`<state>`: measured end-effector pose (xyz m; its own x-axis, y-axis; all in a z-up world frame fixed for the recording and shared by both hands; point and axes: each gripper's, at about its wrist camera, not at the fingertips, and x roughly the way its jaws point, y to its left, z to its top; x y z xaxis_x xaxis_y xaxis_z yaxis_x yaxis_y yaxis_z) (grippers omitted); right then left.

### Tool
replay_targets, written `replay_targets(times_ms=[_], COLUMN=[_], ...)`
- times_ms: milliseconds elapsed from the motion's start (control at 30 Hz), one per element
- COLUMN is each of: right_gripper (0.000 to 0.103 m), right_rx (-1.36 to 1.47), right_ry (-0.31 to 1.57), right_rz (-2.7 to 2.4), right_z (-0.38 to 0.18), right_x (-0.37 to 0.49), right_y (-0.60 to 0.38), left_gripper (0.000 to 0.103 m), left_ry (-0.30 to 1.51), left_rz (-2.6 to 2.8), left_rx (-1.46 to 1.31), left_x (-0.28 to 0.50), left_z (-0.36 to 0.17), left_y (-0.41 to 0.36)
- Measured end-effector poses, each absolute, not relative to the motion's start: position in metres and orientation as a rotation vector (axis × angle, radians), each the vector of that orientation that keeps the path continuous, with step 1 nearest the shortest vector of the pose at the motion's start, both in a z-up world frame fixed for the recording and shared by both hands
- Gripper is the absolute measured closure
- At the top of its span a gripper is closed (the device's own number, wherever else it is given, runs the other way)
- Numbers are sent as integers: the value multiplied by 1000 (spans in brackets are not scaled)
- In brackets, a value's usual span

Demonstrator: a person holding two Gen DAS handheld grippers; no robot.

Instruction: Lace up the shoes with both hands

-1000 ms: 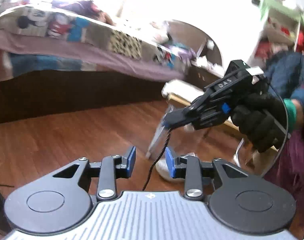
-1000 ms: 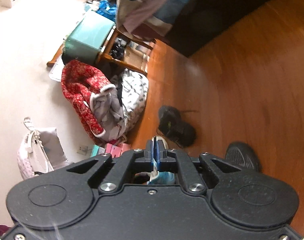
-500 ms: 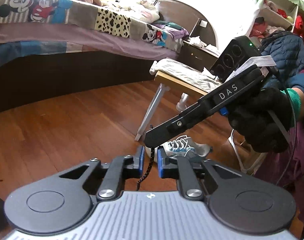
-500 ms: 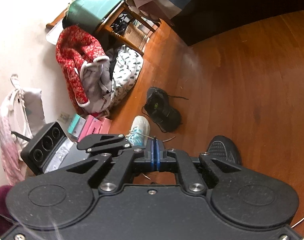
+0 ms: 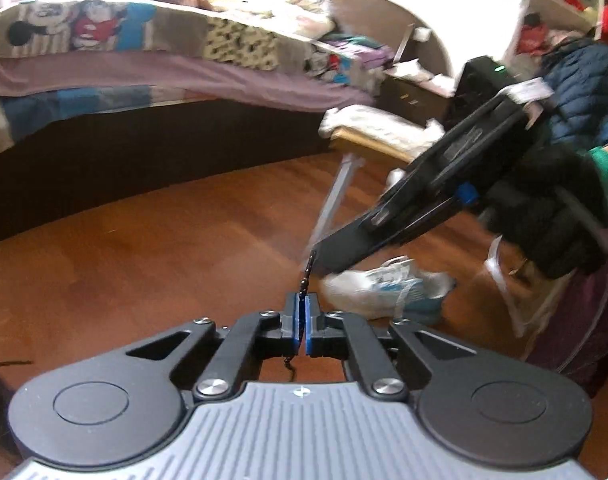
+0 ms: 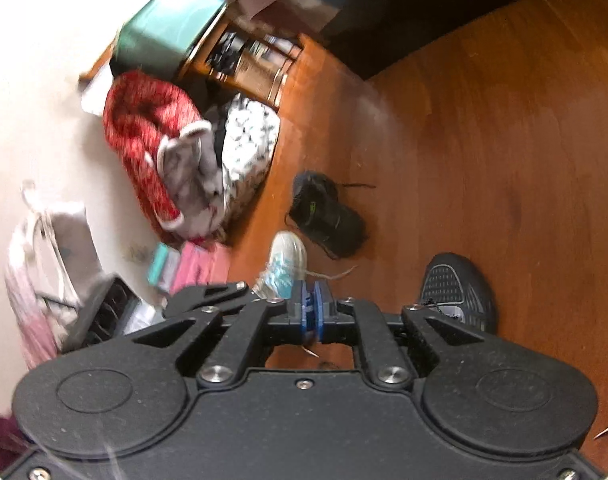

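Note:
In the left wrist view my left gripper (image 5: pixel 302 320) is shut on a black shoelace (image 5: pixel 307 270). The lace runs up from its blue pads to the tip of my right gripper (image 5: pixel 323 254), held in a black-gloved hand at the right. In the right wrist view my right gripper (image 6: pixel 312 312) has its pads pressed together; the lace is hard to make out there. A black shoe (image 6: pixel 457 294) sits just below it to the right. A second black shoe (image 6: pixel 327 216) lies farther off on the wooden floor.
A white and teal sneaker (image 5: pixel 387 288) lies on the floor beyond the grippers; it also shows in the right wrist view (image 6: pixel 284 266). A bed (image 5: pixel 144 92) spans the back, a small folding table (image 5: pixel 375 136) stands at the right. Clothes and bags (image 6: pixel 184 168) are piled along the wall.
My left gripper has closed from open onto the black lace. The right gripper has stayed shut at the lace's upper end and has drawn up and right, pulling the lace straight.

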<state>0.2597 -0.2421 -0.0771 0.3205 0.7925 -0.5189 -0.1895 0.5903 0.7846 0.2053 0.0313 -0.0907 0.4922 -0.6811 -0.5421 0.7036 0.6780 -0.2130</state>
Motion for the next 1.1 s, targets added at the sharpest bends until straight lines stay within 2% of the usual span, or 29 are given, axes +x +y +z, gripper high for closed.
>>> replay_targets(times_ms=[133, 300, 400, 500, 667, 800, 933, 1100], right_gripper=[88, 88, 86, 65, 65, 65, 65, 65], right_rx=[687, 426, 194, -26, -204, -215, -214, -310], right_ry=[1081, 1201, 1240, 1247, 1244, 1251, 1240, 1195], right_rz=[665, 643, 693, 740, 821, 853, 887, 893], right_z=[-87, -113, -135, -158, -188, -203, -209, -216], right_x=[264, 260, 254, 245, 233, 230, 232, 228], right_y=[-251, -235, -213, -189, -162, -158, -154, -145], left_gripper=[102, 102, 102, 102, 102, 102, 102, 102], left_ry=[636, 570, 686, 753, 837, 922, 1031, 1102], left_rz=[-722, -496, -635, -711, -769, -784, -783, -747], left_rx=[149, 674, 588, 624, 610, 611, 473, 426], left_x=[206, 193, 190, 182, 185, 187, 199, 208], left_z=[-102, -139, -170, -199, -215, -232, -239, -252], left_y=[39, 13, 0, -20, -30, -37, -32, -32])
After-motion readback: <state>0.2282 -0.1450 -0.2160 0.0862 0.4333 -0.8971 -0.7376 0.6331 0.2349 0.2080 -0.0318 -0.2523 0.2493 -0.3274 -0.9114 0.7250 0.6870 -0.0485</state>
